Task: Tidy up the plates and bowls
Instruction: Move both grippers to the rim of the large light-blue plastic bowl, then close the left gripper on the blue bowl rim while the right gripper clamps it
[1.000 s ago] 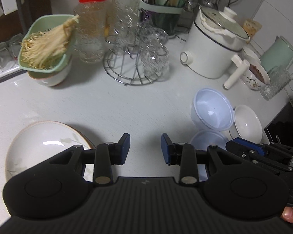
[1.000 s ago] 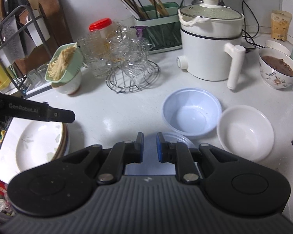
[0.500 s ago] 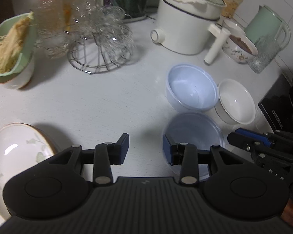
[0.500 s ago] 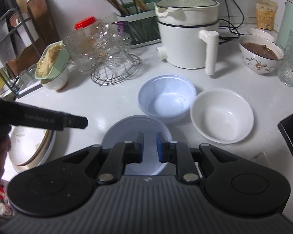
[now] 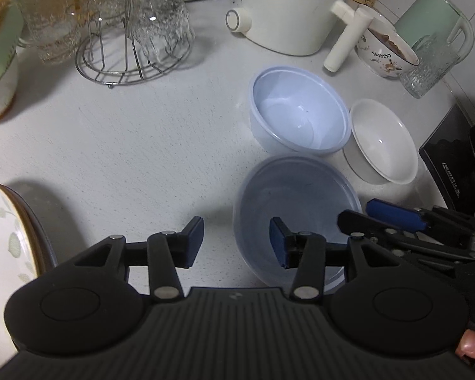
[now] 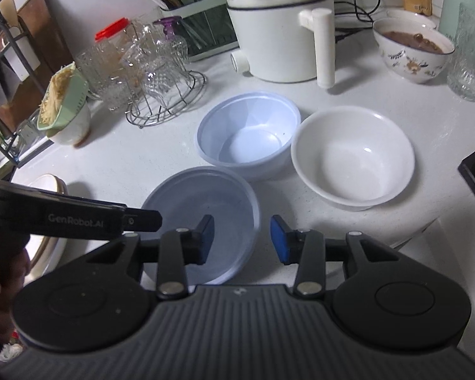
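Observation:
Two translucent blue plastic bowls and a white bowl (image 6: 353, 158) stand on the white counter. The near blue bowl (image 6: 202, 202) (image 5: 296, 199) lies under both grippers; the far blue bowl (image 6: 248, 133) (image 5: 297, 110) touches the white bowl (image 5: 383, 145). My left gripper (image 5: 236, 240) is open, its jaws astride the near bowl's left rim. My right gripper (image 6: 242, 237) is open, its jaws astride that bowl's right rim. A stack of patterned plates (image 5: 6, 247) (image 6: 50, 186) sits at the left.
A white electric pot (image 6: 281, 31), a wire rack of glasses (image 6: 161, 76), a red-lidded jar (image 6: 110, 31), a green colander of noodles (image 6: 63, 101), a floral bowl of food (image 6: 411, 50), a glass tumbler (image 6: 468, 53) and a black appliance (image 5: 452, 158) ring the counter.
Both grippers have moved forward and down over the near blue bowl. My right gripper has opened from shut; my left gripper has opened wider.

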A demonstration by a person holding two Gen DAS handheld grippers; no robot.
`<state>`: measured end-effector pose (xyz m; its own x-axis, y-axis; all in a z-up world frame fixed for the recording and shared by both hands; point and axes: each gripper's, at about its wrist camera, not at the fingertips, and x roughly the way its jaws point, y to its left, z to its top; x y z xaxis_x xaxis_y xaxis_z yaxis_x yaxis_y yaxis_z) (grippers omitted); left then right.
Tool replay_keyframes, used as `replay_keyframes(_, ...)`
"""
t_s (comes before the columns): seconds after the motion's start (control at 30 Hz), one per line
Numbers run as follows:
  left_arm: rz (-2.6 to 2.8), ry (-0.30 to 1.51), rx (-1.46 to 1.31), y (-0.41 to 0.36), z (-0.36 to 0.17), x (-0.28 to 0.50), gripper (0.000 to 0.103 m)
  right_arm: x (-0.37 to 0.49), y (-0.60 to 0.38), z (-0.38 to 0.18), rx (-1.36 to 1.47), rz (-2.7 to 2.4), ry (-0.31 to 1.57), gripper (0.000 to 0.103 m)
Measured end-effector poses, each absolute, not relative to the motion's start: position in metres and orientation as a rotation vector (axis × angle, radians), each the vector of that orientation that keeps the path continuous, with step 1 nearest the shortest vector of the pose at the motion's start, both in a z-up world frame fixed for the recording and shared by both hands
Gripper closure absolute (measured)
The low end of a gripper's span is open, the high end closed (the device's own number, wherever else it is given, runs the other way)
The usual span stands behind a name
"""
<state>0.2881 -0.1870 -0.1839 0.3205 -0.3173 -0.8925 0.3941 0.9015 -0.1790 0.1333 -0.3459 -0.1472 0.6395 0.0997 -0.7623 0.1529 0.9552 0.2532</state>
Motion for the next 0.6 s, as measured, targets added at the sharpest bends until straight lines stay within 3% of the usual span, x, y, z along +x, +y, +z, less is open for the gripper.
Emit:
replay_keyframes(0.17, -0.459, 1.167, 0.078, -0.19, -0.189, 0.291, 0.056, 0.139, -0.347, -0.158, 0.341, -0.05, 0.905, 0.062)
replay_keyframes(0.4, -0.475, 1.187, 0.039, -0.191, -0.19, 0.292, 0.077, 0.142, -0.35, -0.17, 0.39, -0.049, 0.937, 0.085)
replay_keyframes(0.6, -0.476, 1.19, 0.029, -0.194, -0.187, 0.289, 0.079, 0.14, -0.353, -0.169, 0.415, -0.044, 0.938, 0.086)
